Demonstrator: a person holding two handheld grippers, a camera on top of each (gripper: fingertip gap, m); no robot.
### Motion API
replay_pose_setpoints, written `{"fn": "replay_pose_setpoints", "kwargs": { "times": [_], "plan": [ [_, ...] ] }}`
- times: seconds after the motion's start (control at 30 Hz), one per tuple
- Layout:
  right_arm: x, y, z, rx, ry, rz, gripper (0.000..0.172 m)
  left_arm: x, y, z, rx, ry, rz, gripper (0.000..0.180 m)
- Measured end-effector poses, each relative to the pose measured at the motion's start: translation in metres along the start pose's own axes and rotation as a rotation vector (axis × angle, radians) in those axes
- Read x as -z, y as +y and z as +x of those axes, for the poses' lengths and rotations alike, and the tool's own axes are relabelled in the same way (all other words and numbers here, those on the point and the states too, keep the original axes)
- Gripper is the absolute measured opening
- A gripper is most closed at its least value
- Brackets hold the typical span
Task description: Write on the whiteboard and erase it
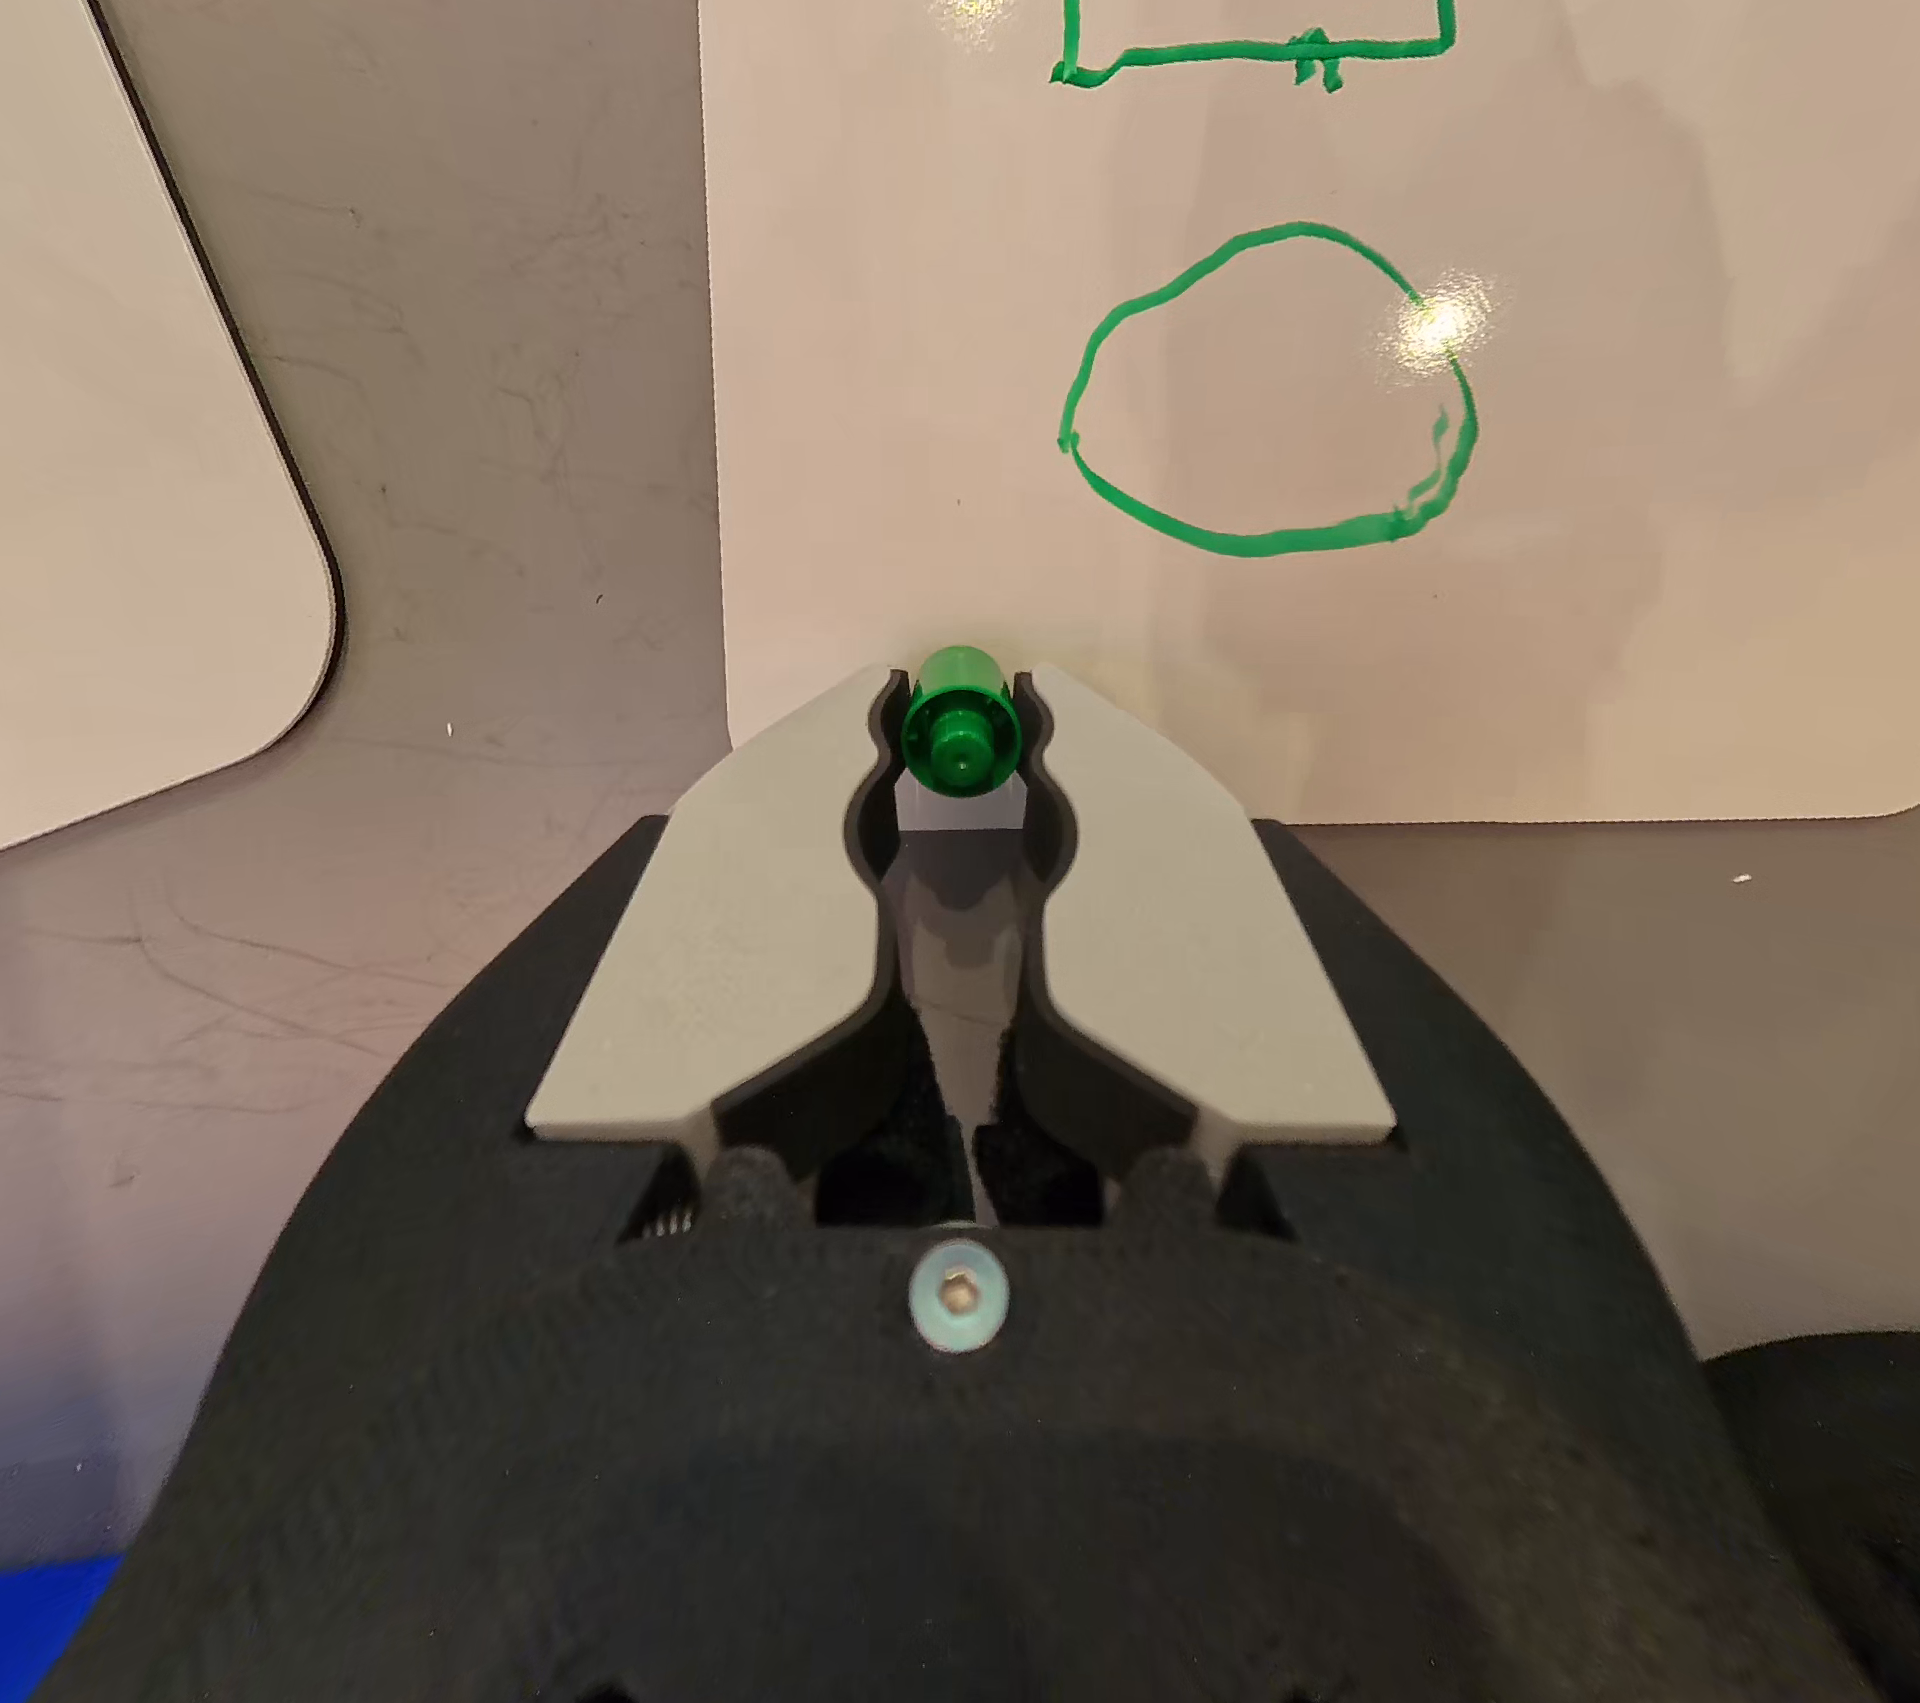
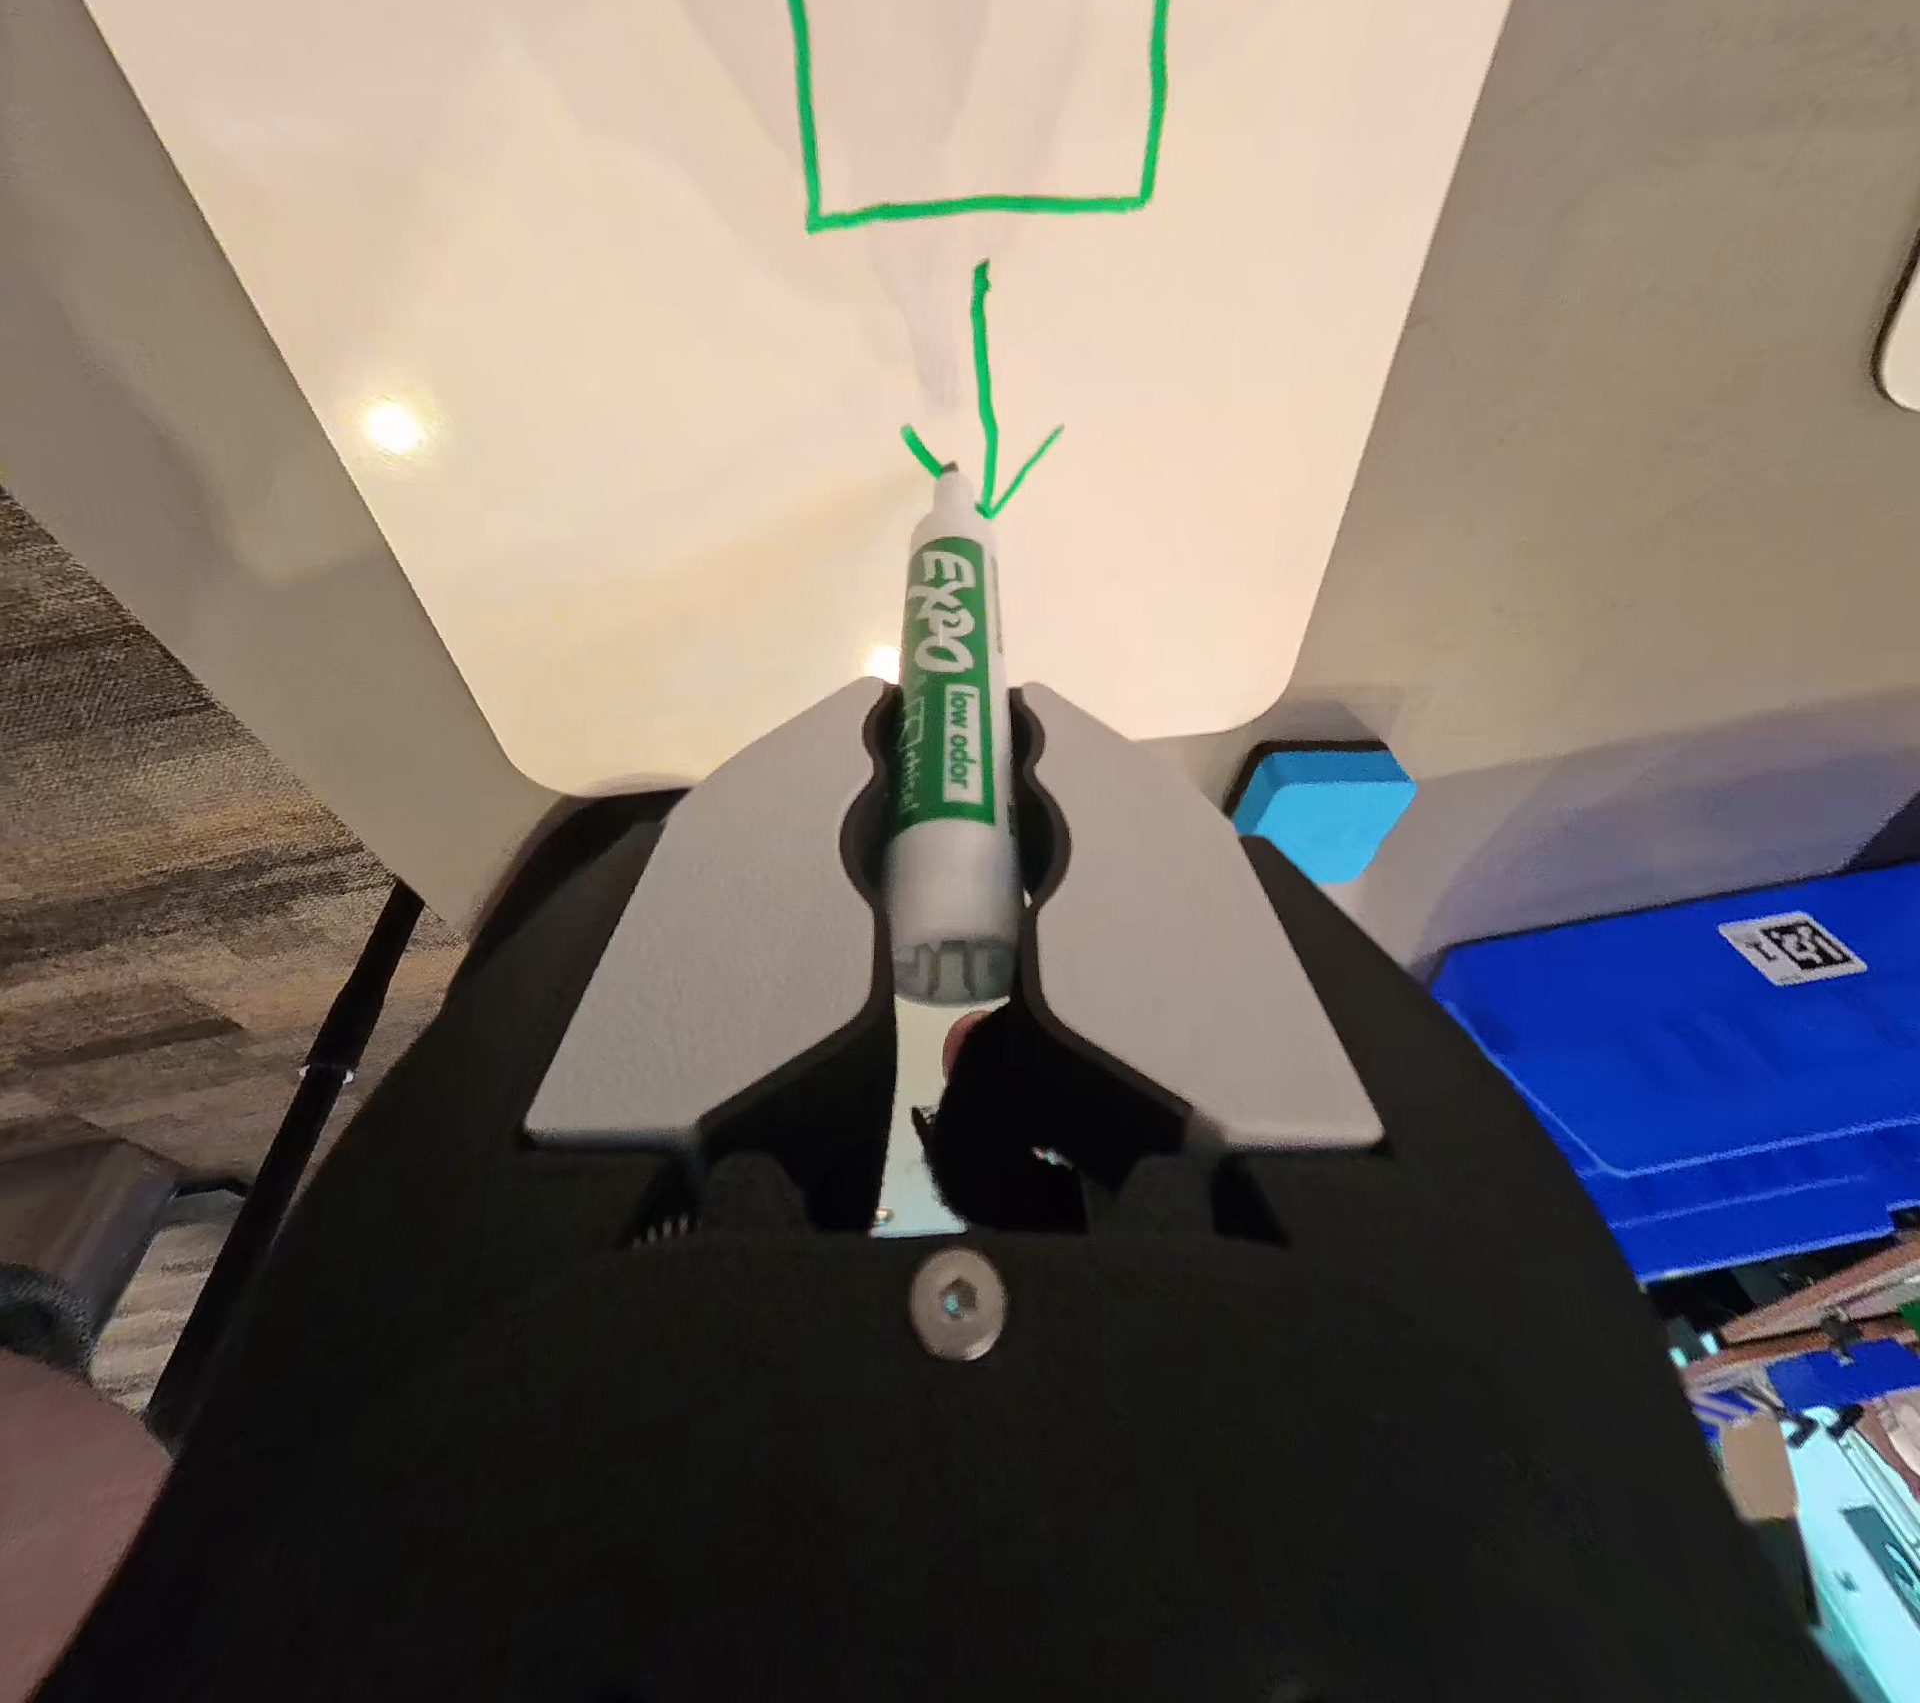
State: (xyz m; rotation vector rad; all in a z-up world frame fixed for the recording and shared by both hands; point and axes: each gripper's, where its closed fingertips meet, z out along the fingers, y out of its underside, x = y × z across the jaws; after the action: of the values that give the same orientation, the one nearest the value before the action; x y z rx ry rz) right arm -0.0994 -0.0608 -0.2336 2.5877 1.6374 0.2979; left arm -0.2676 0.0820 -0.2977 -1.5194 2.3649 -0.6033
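Bin: blue bin (image 2: 1683, 1061) w/ white tag, right of board; contents not visible.
Surface: grey table (image 1: 416, 303); whiteboard (image 1: 883, 303) flat on it w/ green square (image 2: 977, 32), circle (image 1: 1268, 391), arrow (image 2: 982, 386).
Eraser: blue eraser (image 2: 1325, 806), by board's near right corner.
Right gripper (image 2: 951, 749): narrow, clamps green marker (image 2: 951, 687), tip on arrowhead.
Left gripper (image 1: 961, 723): narrow, pinches green cap (image 1: 956, 723), over board's near left corner.

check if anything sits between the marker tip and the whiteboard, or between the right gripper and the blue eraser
Nothing visible does. The marker held in the right gripper has its tip at the whiteboard, by the green arrowhead. The blue eraser lies uncovered just beyond the board's near edge, right of the gripper.
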Motion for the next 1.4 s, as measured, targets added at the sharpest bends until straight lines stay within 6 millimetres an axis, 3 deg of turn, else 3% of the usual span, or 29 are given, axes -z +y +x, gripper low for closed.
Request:
{"fn": "replay_pose_setpoints", "kwargs": {
  "times": [0.3,0.8,1.4],
  "plan": [
    [0.004,0.028,0.015,-0.076,0.051,-0.027,0.022,0.0,0.0,0.0,-0.001,-0.004,-0.003,0.02],
    [-0.003,0.045,0.036,-0.141,0.095,-0.007,0.021,0.0,0.0,0.0,-0.001,-0.004,-0.005,0.019],
    [-0.02,0.034,0.039,-0.112,0.058,-0.013,0.021,0.0,0.0,0.0,0.0,-0.005,-0.005,0.02]
  ]
}}
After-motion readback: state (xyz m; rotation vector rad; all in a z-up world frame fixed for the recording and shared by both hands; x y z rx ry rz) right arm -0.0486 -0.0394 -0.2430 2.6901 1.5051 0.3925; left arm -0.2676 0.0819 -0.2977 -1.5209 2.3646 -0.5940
